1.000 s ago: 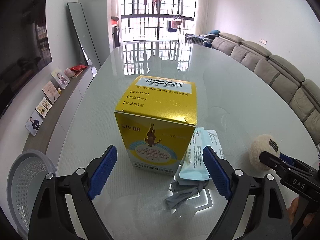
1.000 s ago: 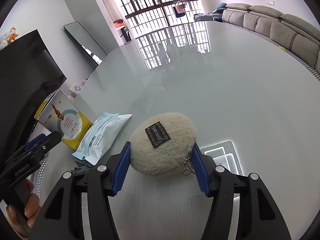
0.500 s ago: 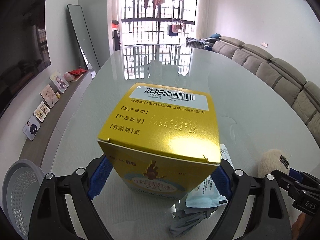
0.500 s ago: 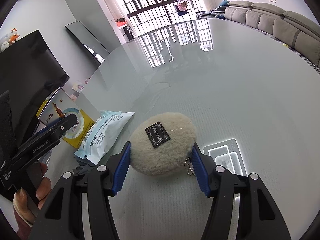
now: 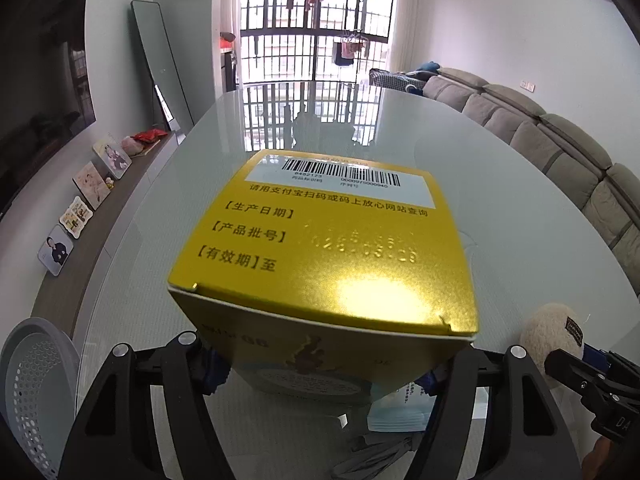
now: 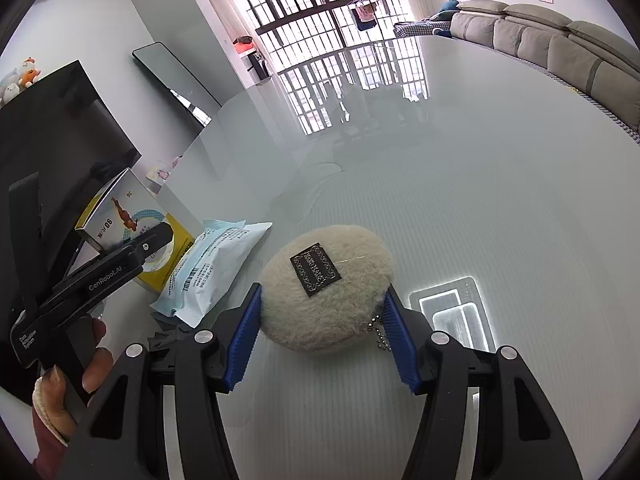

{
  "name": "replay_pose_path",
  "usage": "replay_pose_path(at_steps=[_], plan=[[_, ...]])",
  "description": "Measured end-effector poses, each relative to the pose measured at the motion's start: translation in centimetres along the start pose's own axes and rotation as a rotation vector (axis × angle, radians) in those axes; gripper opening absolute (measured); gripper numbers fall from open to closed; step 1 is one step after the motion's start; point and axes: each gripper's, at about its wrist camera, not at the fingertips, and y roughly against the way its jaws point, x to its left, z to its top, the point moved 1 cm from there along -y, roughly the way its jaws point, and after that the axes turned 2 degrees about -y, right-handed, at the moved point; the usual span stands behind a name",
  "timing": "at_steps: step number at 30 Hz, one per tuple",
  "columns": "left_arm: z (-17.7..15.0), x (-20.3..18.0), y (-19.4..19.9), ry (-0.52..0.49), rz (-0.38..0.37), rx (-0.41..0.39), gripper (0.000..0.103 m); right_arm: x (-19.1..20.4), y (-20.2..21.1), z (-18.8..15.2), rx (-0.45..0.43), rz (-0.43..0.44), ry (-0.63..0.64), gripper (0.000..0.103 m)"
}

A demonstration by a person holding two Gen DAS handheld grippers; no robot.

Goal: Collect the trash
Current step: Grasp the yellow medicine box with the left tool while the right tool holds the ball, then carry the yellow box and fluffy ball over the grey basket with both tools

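Note:
A yellow carton [image 5: 328, 256] with a barcode on top fills the left wrist view, and my left gripper [image 5: 320, 372] is shut on its lower sides; its blue pads are mostly hidden. The carton also shows in the right wrist view [image 6: 132, 216], tilted and lifted off the glass table [image 6: 480, 200]. A pale blue plastic packet [image 6: 212, 264] and a dark grey wrapper [image 6: 172, 336] lie beside it. My right gripper [image 6: 320, 332] is shut on a fluffy beige pouch [image 6: 324, 284] with a black label.
A grey perforated bin [image 5: 36, 392] stands at the lower left beyond the table edge. A grey sofa [image 5: 560, 144] runs along the right. A TV and shelf with photo frames [image 5: 84, 200] line the left wall.
My left gripper moved forward around the yellow carton, closed on it and lifted it; it now tilts and looms larger. The right gripper stayed still on the pouch.

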Motion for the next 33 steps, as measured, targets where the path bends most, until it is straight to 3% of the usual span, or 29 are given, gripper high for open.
replay_pose_path(at_steps=[15, 33], plan=[[-0.4, 1.0, 4.6, 0.005, 0.049, -0.034, 0.063, 0.9, 1.4, -0.6, -0.016, 0.011, 0.013, 0.057], [-3.3, 2.5, 10.2, 0.03, 0.042, -0.049, 0.063, 3.5, 4.4, -2.7, -0.034, 0.025, 0.059, 0.057]])
